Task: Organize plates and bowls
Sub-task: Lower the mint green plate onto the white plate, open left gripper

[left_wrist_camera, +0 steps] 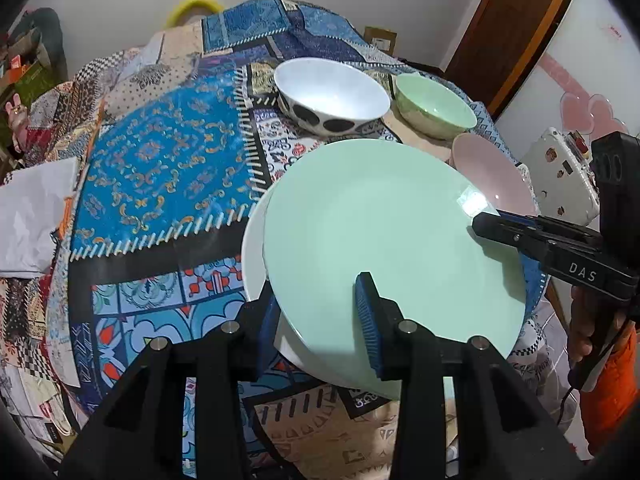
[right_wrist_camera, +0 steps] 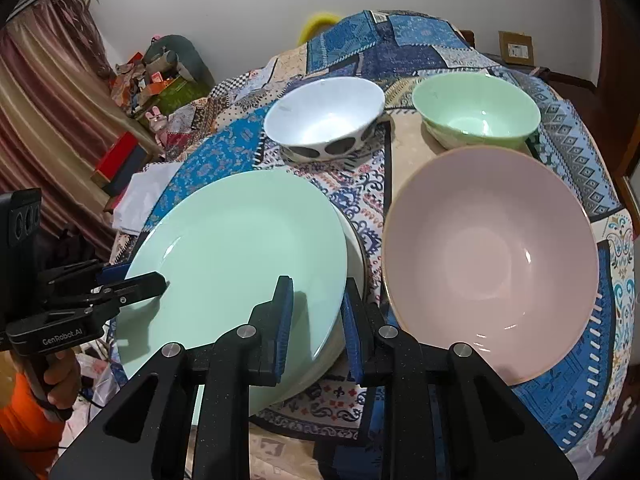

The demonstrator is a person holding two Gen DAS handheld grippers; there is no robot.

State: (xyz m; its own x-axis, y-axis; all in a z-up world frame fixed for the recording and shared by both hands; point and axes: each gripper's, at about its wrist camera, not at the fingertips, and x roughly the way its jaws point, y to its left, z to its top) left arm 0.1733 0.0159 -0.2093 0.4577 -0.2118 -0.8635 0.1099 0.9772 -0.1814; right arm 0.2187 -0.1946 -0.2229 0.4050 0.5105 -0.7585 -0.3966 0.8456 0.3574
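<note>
A mint-green plate (left_wrist_camera: 384, 240) fills the centre of the left wrist view and the lower left of the right wrist view. Both grippers hold it by its rim. The left gripper (left_wrist_camera: 320, 320), at the bottom of its own view, has one blue pad on top of the plate and the other under the rim, so it is clamped on the plate's near edge. In the right wrist view this same gripper shows at the left edge, its upper finger lying on the plate's left rim.

The right gripper (right_wrist_camera: 316, 320) is likewise closed on the plate: one blue pad lies on the green surface and the other sits just outside and below the rim. From the left wrist view it comes in from the right edge, its tip on the plate's right rim.

A white plate (left_wrist_camera: 252, 256) lies beneath the green one, showing as a pale crescent along its side. Whether the two touch cannot be told.

On the counter (left_wrist_camera: 160, 168), covered by a patterned patchwork cloth, stand three bowls: a pink bowl (right_wrist_camera: 492, 252) just right of the plate, a white bowl with dark spots (right_wrist_camera: 324, 120) and a green bowl (right_wrist_camera: 476, 110) in the upper part of the frame. An orange sleeve (right_wrist_camera: 20, 420) shows at the lower left.
</note>
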